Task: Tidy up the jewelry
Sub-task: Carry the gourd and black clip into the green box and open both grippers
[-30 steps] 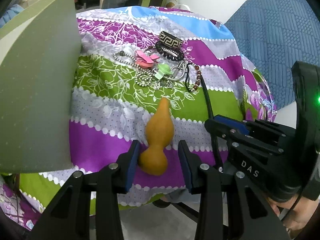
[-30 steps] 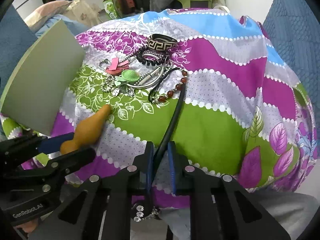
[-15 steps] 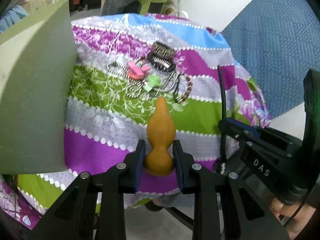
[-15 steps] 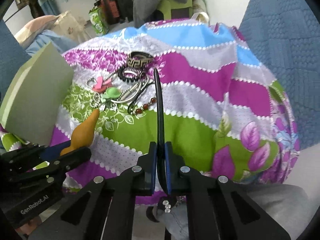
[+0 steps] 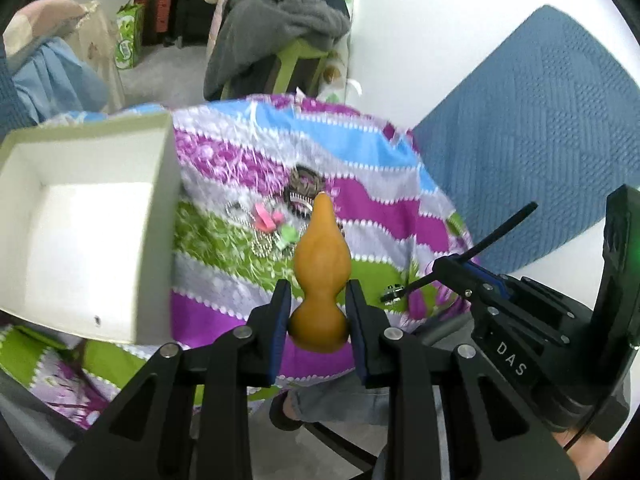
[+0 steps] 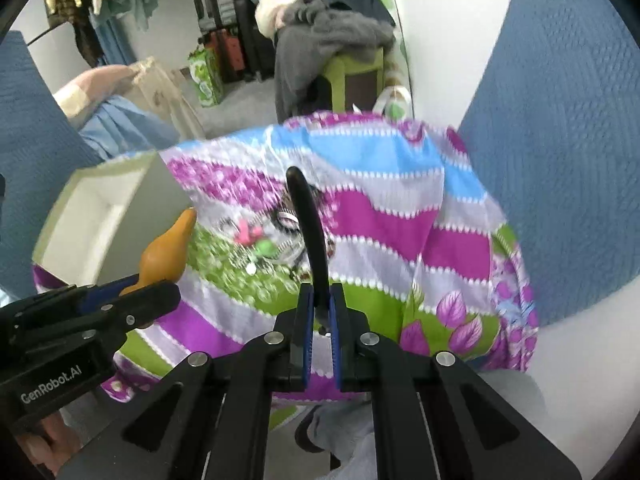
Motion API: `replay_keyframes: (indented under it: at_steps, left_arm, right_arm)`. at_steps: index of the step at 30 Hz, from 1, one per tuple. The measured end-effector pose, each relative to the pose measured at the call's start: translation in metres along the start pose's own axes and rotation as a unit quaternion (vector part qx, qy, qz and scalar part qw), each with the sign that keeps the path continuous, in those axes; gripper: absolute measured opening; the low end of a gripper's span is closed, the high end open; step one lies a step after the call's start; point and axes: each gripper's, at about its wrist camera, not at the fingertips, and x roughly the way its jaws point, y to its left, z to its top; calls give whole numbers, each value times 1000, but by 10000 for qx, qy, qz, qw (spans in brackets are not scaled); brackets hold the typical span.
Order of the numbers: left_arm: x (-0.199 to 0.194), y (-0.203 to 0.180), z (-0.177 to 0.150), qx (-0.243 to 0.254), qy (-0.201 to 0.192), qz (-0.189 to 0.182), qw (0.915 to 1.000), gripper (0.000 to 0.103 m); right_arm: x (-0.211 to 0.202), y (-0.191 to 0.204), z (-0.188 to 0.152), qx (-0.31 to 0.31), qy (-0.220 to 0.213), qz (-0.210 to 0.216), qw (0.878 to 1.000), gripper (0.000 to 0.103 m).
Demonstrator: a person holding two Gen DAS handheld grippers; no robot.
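An orange gourd-shaped ornament [image 5: 320, 264] hangs above the table, its lower bulb pinched between the blue pads of my left gripper [image 5: 318, 302]. My right gripper [image 6: 320, 300] is shut on a thin black headband [image 6: 308, 220] that curves up and away from the jaws. Both are lifted clear of the patterned tablecloth [image 5: 372, 204]. A pile of jewelry [image 5: 276, 220] lies on the cloth beyond the gourd: chains, pink and green clips, a dark patterned bangle. In the right wrist view the gourd [image 6: 168, 248] and the pile [image 6: 260, 240] are to the left of the headband.
An open white box [image 5: 160, 208] stands at the table's left side, its inside bare. A blue quilted panel [image 5: 540, 140] leans at the right. Behind the table stands a green chair with grey clothes [image 5: 276, 28]. A person's foot [image 5: 288, 412] is under the front edge.
Left jaws closed on the gourd, which lay on the cloth a second ago. Both grippers rose with the gourd and the headband. The box's inside has come into view.
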Motion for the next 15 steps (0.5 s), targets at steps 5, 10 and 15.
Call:
replay_keyframes:
  at_steps: [5, 10, 15]
  left_arm:
    - [-36, 9, 21, -105, -278, -4, 9996, 28]
    - [-74, 23, 40, -170, -533, 29, 9984, 28]
    - [-105, 44, 54, -291, -742, 74, 9968, 28]
  right_arm:
    - [-21, 9, 24, 32, -155, 144, 9998, 5]
    - [-45, 24, 49, 11, -283, 356, 9990, 5]
    - [-61, 49, 71, -127, -370, 488, 9980, 5]
